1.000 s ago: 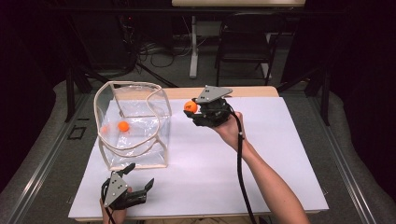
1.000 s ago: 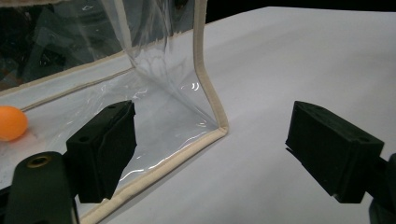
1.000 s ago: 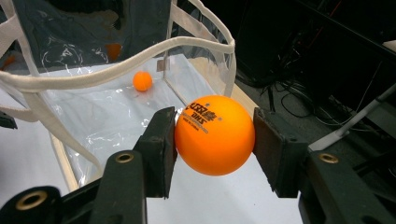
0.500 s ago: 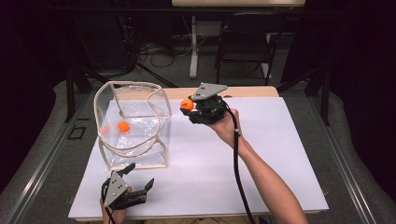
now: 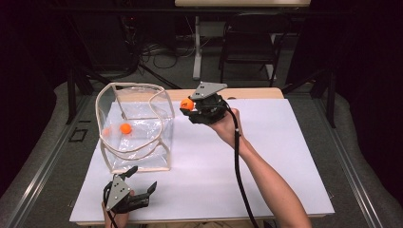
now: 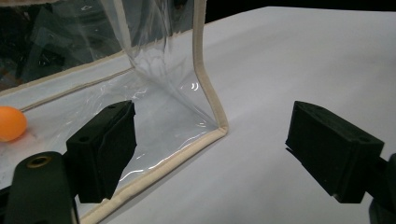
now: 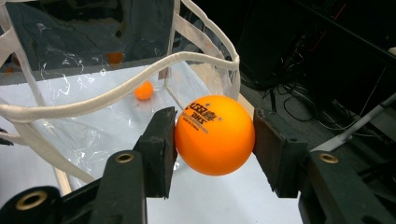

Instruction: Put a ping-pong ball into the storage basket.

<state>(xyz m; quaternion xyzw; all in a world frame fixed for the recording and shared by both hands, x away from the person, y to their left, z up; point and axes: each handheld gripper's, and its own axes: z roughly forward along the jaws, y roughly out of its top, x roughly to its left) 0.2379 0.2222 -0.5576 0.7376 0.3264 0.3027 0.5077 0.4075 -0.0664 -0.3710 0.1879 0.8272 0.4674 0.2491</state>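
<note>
I have the white table (image 5: 266,156) across the middle of the high view, with dark grey floor around it and, along the top of the frame, a black room with a chair (image 5: 247,47), a pale post and loose cables.

Next in size is the clear bag (image 5: 135,128), standing open at centre left, cream-edged, its straps looping over the mouth. One orange ball (image 5: 125,128) lies on its floor.

Since a second ago my right gripper (image 5: 190,108) has slid a little toward the left of the frame, so it now sits closer to the bag's right wall, just above centre. The bag, the ball inside it and my left gripper sit where they were.

The right gripper's jaws are clamped on a second orange ball (image 7: 215,134), one pad pressed to each side; in the right gripper view it shows at centre, black lettering on top, in front of the bag's strap, with the ball in the bag small behind it.

My left gripper (image 5: 142,183) rests at lower left, near the table's front edge, jaws spread wide with nothing between them. In its own view they frame the bag's near bottom corner (image 6: 219,128).
</note>
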